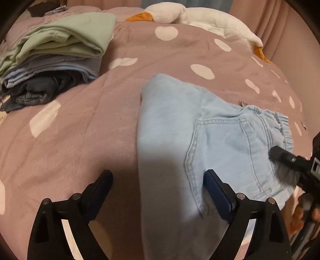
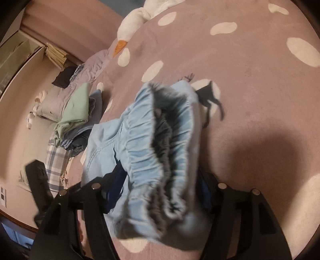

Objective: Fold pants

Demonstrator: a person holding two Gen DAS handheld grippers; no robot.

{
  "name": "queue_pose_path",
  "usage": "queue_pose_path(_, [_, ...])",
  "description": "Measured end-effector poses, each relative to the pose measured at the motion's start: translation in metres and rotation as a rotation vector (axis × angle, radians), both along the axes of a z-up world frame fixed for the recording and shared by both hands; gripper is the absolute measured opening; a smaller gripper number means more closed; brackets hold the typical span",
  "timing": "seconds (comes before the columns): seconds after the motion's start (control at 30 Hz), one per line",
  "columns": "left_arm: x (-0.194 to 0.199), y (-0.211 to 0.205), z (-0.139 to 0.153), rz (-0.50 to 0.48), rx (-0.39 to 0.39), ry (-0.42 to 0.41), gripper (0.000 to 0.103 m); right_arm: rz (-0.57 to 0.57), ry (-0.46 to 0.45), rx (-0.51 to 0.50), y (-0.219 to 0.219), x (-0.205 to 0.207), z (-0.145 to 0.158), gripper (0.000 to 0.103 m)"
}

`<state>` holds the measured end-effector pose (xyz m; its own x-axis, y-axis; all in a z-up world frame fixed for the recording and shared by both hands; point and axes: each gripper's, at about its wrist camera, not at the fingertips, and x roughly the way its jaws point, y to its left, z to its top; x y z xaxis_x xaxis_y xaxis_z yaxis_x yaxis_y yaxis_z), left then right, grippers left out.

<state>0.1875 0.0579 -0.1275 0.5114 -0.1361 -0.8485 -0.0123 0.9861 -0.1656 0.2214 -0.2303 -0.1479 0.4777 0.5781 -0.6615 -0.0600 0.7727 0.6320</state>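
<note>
Light blue denim pants [image 1: 172, 140] lie folded on the pink spotted bedspread [image 1: 70, 144], back pocket up and elastic waistband [image 1: 284, 128] to the right. My left gripper [image 1: 158, 173] stands wide open just above them. Its right finger hovers over the pocket seam, its left finger over bare bedspread, and nothing is pinched. In the right wrist view the bunched waistband [image 2: 160, 144] fills the gap of my right gripper [image 2: 160, 172]. The picture is blurred there and the pads do not visibly clamp the cloth. A right gripper fingertip [image 1: 280, 156] shows over the waistband end.
A stack of folded clothes [image 1: 56, 60], green on top, sits at the far left of the bed. A white plush goose [image 1: 200, 18] lies along the far edge. A hand [image 1: 304, 216] holds the right gripper. A plaid cloth [image 2: 56, 166] hangs at the bedside.
</note>
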Motion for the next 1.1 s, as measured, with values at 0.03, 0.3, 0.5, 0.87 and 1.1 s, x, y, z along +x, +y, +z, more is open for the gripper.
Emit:
queue_pose_path(0.03, [-0.004,0.002,0.001,0.000,0.003,0.003,0.092,-0.005,0.004,-0.010,-0.002,-0.003,0.004,0.070])
queue_pose_path(0.3, [-0.043,0.002,0.000,-0.035,0.075,-0.056,0.092,0.139,-0.108,-0.362,0.027,-0.052,0.019,0.077])
queue_pose_path(0.5, [-0.056,0.000,0.001,-0.017,0.086,-0.046,0.092,0.092,-0.078,-0.399,0.032,-0.060,0.024,0.078])
queue_pose_path(0.87, [-0.117,-0.036,0.071,-0.084,0.137,-0.143,0.095,0.093,-0.225,-0.443,0.031,-0.132,0.091,0.102])
queue_pose_path(1.1, [-0.140,-0.038,0.093,0.003,0.164,-0.113,0.100,0.082,-0.264,-0.535,0.035,-0.163,0.113,0.103])
